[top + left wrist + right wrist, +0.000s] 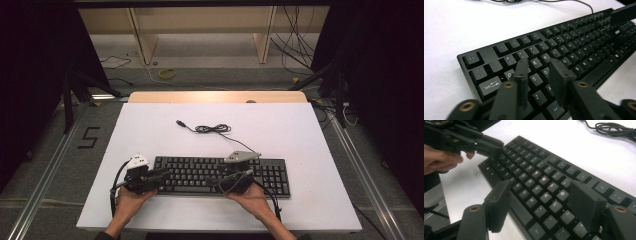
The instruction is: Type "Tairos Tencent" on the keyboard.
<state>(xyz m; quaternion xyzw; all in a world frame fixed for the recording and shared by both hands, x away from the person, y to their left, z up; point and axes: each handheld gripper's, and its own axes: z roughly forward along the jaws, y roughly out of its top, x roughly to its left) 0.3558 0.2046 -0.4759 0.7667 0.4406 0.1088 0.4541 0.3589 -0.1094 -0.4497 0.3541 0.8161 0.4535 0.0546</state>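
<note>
In the high view, a black keyboard (220,176) lies across the lower middle of the white table (150,125), its cable (212,129) coiled above it toward the centre. The left gripper (159,176) sits over its left end, the right gripper (239,176) over its middle. No box, tray or other container is on the table.

In the left gripper view, the jaws stand narrowly apart above the A and S keys in the lower middle of the frame, pinching nothing.

In the right gripper view, the jaws are spread wide over the keys at lower centre, nothing between them; the other gripper shows at upper left.

The keyboard looks stiff and fairly light (smooth plastic, likely slippery). Its keycaps could pop off, so it is best taken by the front and back edges of the case.
</note>
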